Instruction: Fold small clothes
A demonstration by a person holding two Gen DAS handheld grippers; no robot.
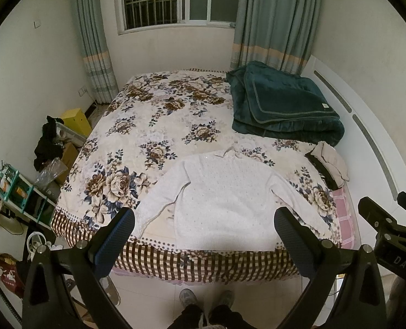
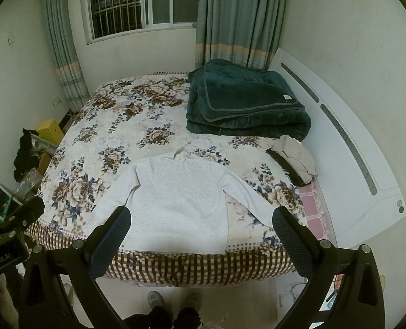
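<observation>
A white knit sweater (image 1: 224, 197) lies flat on the floral bedspread (image 1: 148, 126) near the bed's front edge, sleeves spread out to both sides, collar pointing away. It also shows in the right wrist view (image 2: 181, 197). My left gripper (image 1: 204, 219) is open and empty, held above the floor in front of the bed, short of the sweater's hem. My right gripper (image 2: 201, 219) is open and empty at a similar height, to the right of the left one. Neither touches the sweater.
A folded dark green blanket (image 1: 282, 104) lies at the back right of the bed. A small pile of folded clothes (image 1: 329, 164) sits by the white headboard (image 1: 372, 142). Shelves and clutter (image 1: 24, 189) stand left of the bed. The person's feet (image 1: 205, 298) are on the floor below.
</observation>
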